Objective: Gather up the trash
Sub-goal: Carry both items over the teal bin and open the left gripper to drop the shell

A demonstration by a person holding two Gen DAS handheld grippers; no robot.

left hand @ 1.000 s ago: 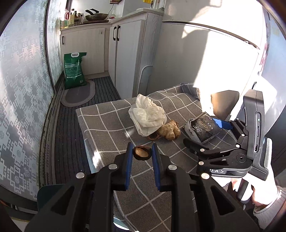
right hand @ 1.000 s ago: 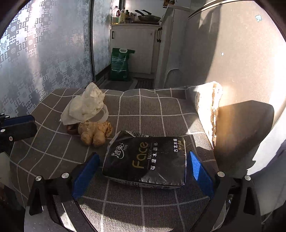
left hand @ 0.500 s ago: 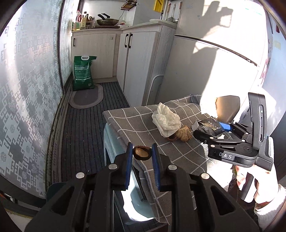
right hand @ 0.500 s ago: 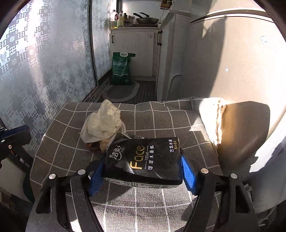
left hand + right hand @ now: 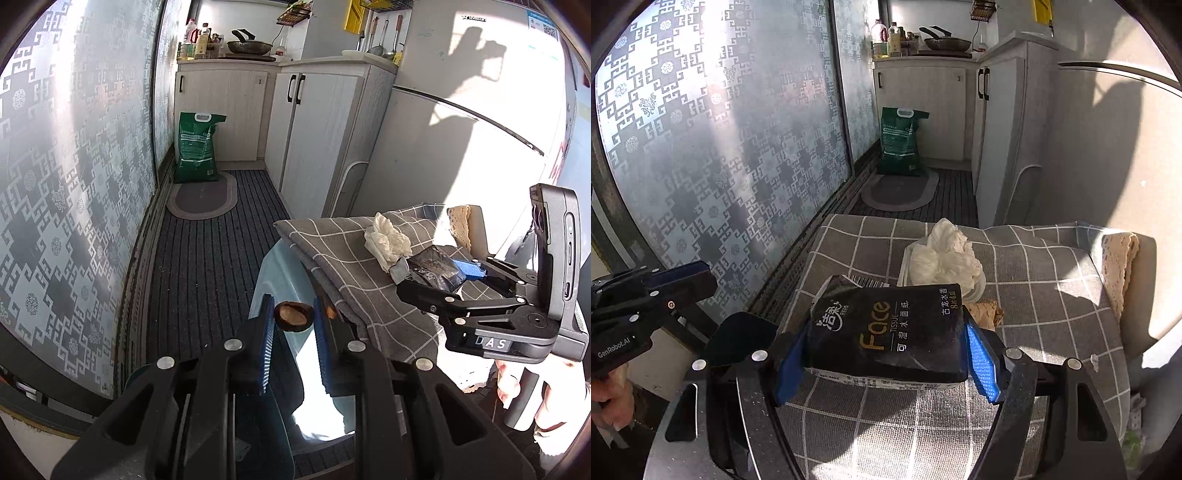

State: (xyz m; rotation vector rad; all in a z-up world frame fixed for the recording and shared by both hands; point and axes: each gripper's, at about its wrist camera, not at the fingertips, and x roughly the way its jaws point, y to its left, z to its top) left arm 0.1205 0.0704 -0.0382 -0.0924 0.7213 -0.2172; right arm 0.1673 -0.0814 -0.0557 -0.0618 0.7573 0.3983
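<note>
Tissue pack point(image 5: 886, 328), soft & light, gripped at both ends by right gripper point(image 5: 886, 358); left gripper point(image 5: 293, 319) fingers pinch hard nutshell point(image 5: 293, 315).

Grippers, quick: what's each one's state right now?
Left gripper: shut on a small brown nut shell.
Right gripper: shut on the black tissue pack.

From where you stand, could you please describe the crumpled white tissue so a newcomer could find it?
Find the grey checked cloth covering the low table. The crumpled white tissue lies on it, just behind the black tissue packet. It is the only pale, wadded thing there.
</note>
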